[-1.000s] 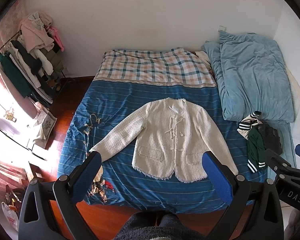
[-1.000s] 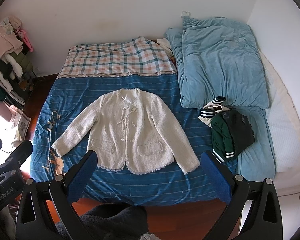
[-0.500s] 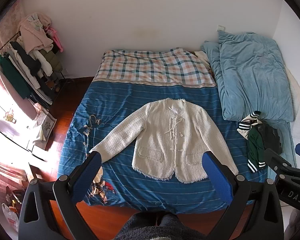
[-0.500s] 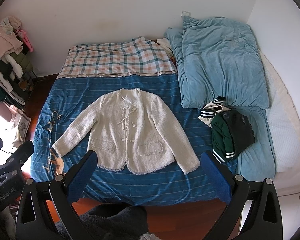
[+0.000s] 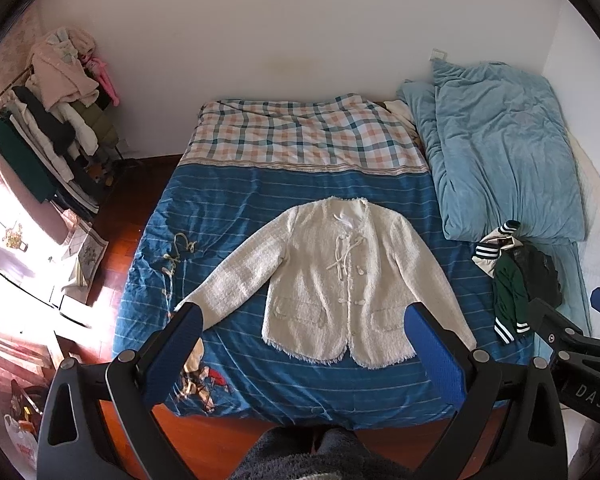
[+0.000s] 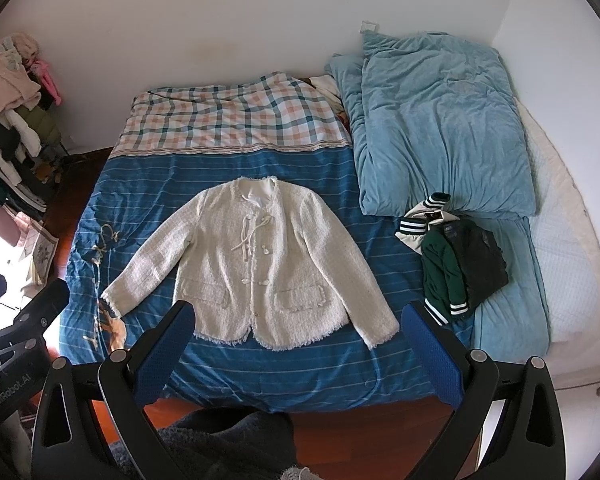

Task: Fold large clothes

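While the cream jacket (image 5: 342, 280) lies spread flat, front up, on the blue striped bed (image 5: 236, 196), both left tongs (image 5: 300, 354) and right tongs (image 6: 296, 350) hover wide open, gripping nothing, seemingly well short of it.

Cream nubbly tweed-like cloth jacket (image 6: 260, 264) with frayed hem on a matt blue striped woven bedcover (image 6: 204, 364); soft, velvety light-blue quilt (image 6: 440, 120); glossy reddish wood floor (image 5: 220, 440); each tool (image 6: 298, 352) (image 5: 302, 354) matt black plastic with blue textured pads.
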Demonstrator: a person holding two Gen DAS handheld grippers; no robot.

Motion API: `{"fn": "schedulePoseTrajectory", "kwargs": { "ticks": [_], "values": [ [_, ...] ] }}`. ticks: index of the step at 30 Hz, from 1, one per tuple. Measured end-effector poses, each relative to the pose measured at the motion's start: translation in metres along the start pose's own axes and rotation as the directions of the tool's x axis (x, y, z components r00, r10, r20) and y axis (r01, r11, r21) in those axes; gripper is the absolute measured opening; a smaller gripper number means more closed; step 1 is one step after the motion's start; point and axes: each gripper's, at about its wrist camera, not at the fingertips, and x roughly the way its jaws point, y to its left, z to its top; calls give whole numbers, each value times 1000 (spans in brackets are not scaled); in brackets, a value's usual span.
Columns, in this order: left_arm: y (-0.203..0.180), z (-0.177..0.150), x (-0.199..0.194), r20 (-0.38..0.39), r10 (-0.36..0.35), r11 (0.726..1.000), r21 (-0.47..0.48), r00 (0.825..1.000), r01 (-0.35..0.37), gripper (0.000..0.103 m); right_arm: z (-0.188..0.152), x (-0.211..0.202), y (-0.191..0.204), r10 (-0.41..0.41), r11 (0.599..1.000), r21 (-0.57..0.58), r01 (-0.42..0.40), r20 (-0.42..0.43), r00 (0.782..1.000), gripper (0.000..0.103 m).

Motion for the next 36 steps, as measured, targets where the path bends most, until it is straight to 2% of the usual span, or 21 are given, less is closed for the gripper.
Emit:
{"fn": "schedulePoseTrajectory", "kwargs": {
  "ticks": [3,5,7,9,12,17,21,25,28,30,33,34,35,36],
  "values": [
    [0,5,19,28,25,1000,16,999,-26,103,1,13,-8,5,999,48,-4,-3,1000,103],
    [2,8,39,41,39,999,23,998,-40,103,1,36,-14,24,996,89,-24,0,1000,103],
    [3,9,59,53,59,998,32,997,-61,103,-2,69,-24,10,990,139,-8,-11,1000,103],
    [-1,10,96,49,70,997,39,996,-72,103,-8,106,-35,-3,979,203,11,-42,999,103],
    [-11,5,148,1,80,996,43,997,-80,103,-26,175,-69,-20,943,329,57,-113,993,103],
    [-38,-10,229,-68,108,994,34,992,-106,103,-68,296,-125,5,885,453,105,-235,972,99],
    [-68,-25,310,-172,132,991,27,976,-130,103,-114,397,-173,42,821,549,157,-332,942,99],
    [-87,-43,377,-270,157,987,16,950,-158,103,-169,480,-218,118,719,666,197,-397,910,99],
    [-105,-60,435,-314,170,985,29,934,-169,103,-204,527,-244,146,653,725,221,-406,902,99],
    [-112,-68,460,-329,174,985,44,928,-169,103,-225,553,-257,182,586,778,225,-397,900,99],
    [-129,-83,508,-358,190,982,93,914,-167,103,-261,592,-274,285,414,882,224,-360,888,99],
    [-135,-90,524,-371,200,979,119,907,-167,103,-276,606,-278,330,328,918,225,-335,883,99],
    [-137,-93,534,-378,205,977,135,903,-166,103,-285,614,-279,355,265,939,219,-306,883,99],
    [-140,-98,544,-384,210,975,148,899,-164,103,-297,626,-281,386,171,964,206,-258,886,99]
  ]
}}
